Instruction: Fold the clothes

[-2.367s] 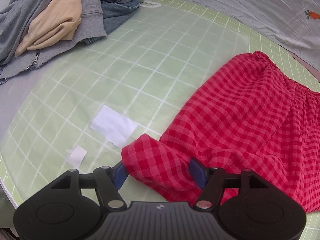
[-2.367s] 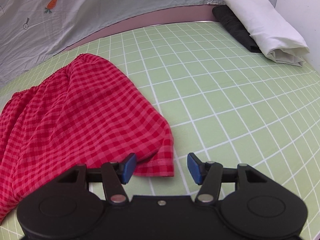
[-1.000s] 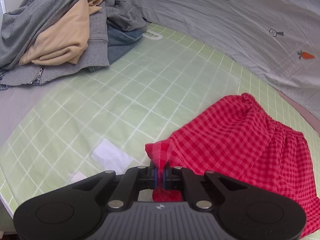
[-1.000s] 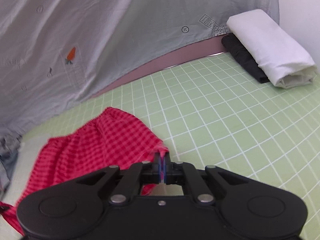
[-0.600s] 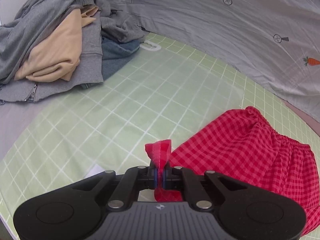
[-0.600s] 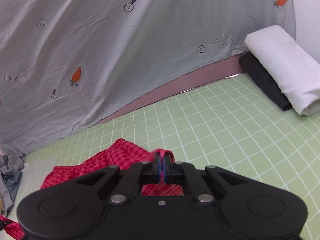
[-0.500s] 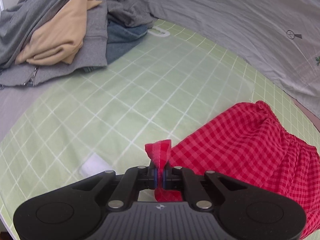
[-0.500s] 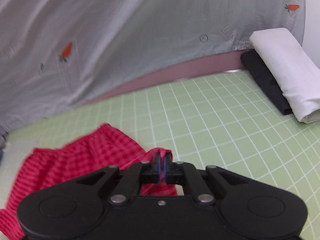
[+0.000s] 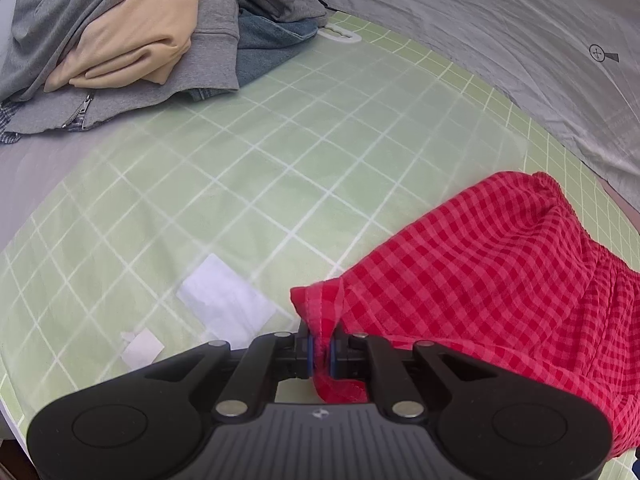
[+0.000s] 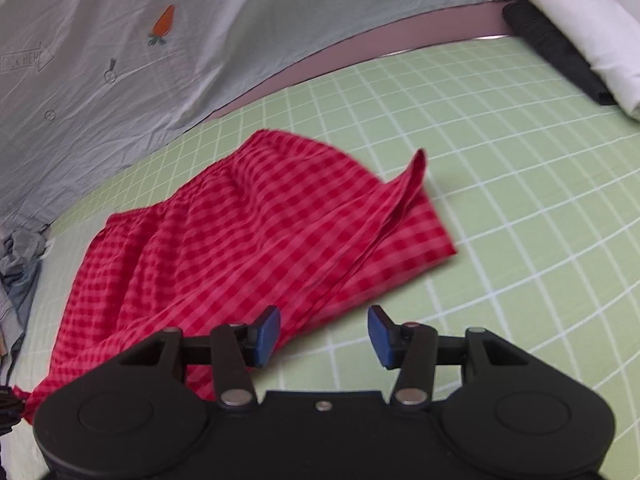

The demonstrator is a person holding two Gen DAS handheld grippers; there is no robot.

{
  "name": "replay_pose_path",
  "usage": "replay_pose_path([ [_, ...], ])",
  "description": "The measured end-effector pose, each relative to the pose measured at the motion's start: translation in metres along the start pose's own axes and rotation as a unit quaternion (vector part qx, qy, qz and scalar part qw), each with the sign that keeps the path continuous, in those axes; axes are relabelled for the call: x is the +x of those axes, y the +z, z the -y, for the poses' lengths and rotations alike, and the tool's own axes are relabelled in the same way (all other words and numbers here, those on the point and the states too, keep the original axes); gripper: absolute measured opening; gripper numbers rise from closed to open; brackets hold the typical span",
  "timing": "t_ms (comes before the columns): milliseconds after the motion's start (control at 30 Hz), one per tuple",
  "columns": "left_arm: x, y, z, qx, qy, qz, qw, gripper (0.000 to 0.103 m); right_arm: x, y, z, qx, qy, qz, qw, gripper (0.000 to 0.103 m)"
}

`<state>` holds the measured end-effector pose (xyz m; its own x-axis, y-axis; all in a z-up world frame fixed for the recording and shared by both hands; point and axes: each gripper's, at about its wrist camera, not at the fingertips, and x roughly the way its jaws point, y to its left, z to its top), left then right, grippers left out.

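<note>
Red checked shorts (image 9: 500,280) lie on the green grid mat (image 9: 260,184), with the elastic waistband at the far side. My left gripper (image 9: 320,354) is shut on a leg hem of the shorts and holds that corner bunched just above the mat. In the right wrist view the shorts (image 10: 240,232) lie spread with one leg corner folded over and standing up. My right gripper (image 10: 324,334) is open and empty, just in front of the shorts' near edge.
A pile of grey, tan and denim clothes (image 9: 132,40) sits at the mat's far left. Two white paper scraps (image 9: 224,304) lie near my left gripper. A folded white cloth (image 10: 580,28) on a black one (image 10: 560,60) lies far right. A grey printed sheet (image 10: 200,40) hangs behind.
My right gripper has opened and let go of the shorts' corner, which has dropped onto the mat. My left gripper has stayed shut on the other hem and has come lower.
</note>
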<state>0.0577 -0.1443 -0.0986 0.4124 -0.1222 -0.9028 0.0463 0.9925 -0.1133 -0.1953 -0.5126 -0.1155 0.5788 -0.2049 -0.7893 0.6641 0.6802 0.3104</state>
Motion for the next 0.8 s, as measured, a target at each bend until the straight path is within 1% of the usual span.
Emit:
replay_pose_path([
  [100, -0.004, -0.003, -0.002, 0.005, -0.005, -0.001, 1.0000, 0.010, 0.011, -0.004, -0.016, -0.015, 0.029, -0.021, 0.999, 0.050],
  [200, -0.010, -0.007, -0.005, 0.006, -0.012, 0.001, 0.9999, 0.010, 0.023, -0.008, -0.020, 0.009, 0.047, -0.045, 0.998, 0.050],
  [233, -0.012, -0.009, -0.007, 0.006, -0.015, 0.002, 0.9999, 0.010, 0.027, -0.010, -0.021, 0.017, 0.054, -0.052, 0.997, 0.047],
  [300, -0.015, -0.011, -0.009, 0.005, -0.019, 0.003, 0.9998, 0.010, 0.029, -0.013, -0.020, 0.036, 0.078, -0.055, 0.995, 0.029],
  [333, -0.017, -0.012, -0.011, 0.005, -0.021, 0.004, 0.9998, 0.010, 0.030, -0.014, -0.019, 0.046, 0.091, -0.056, 0.993, 0.022],
  [367, -0.019, -0.014, -0.012, 0.005, -0.023, 0.003, 0.9997, 0.010, 0.030, -0.016, -0.018, 0.056, 0.101, -0.057, 0.992, 0.008],
  [400, -0.020, -0.015, -0.013, 0.006, -0.026, 0.003, 0.9996, 0.010, 0.027, -0.017, -0.016, 0.067, 0.106, -0.053, 0.991, 0.002],
  [633, -0.029, -0.022, -0.024, 0.019, -0.043, 0.001, 0.9989, 0.009, -0.021, -0.030, 0.000, 0.105, 0.105, -0.012, 0.989, 0.001],
  [733, -0.033, -0.026, -0.027, 0.028, -0.047, 0.000, 0.9985, 0.009, -0.046, -0.039, 0.005, 0.119, 0.101, -0.002, 0.988, 0.001],
  [800, -0.035, -0.030, -0.030, 0.036, -0.044, 0.002, 0.9984, 0.009, -0.060, -0.048, 0.005, 0.116, 0.098, -0.003, 0.988, 0.001],
])
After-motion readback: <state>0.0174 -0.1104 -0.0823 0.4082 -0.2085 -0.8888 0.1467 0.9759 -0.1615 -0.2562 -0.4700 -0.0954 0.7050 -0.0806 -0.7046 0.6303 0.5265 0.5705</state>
